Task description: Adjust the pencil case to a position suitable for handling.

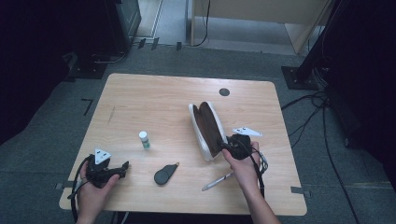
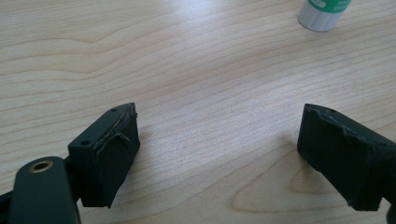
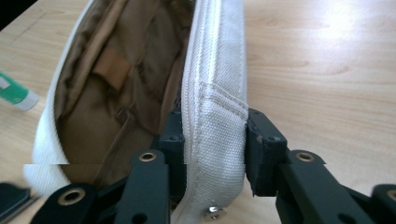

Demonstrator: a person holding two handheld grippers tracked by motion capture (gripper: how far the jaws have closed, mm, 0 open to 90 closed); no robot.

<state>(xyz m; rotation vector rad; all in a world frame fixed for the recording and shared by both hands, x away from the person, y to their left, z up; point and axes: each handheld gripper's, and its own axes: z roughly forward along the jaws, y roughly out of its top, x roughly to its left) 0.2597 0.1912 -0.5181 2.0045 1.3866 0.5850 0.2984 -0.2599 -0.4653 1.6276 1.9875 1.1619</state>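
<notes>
A white fabric pouch [image 1: 208, 128] with a brown lining lies unzipped on the wooden table [image 1: 140, 98], right of centre. My right gripper [image 1: 229, 147] holds its near end. In the right gripper view one jaw is inside the pouch [image 3: 215, 70] and the other outside, and the right gripper [image 3: 211, 128] is shut on the white side wall. My left gripper [image 1: 125, 165] rests near the front left edge, held by a hand. In its own view the left gripper [image 2: 217, 135] is open, with bare wood between the jaws.
A small white and green glue stick [image 1: 144, 139] stands left of the pouch, also seen as glue stick [image 2: 322, 11] and glue stick [image 3: 16, 95]. A dark oval object [image 1: 164, 174] and a silver pen [image 1: 217, 181] lie near the front. A black disc [image 1: 224, 92] sits at the back.
</notes>
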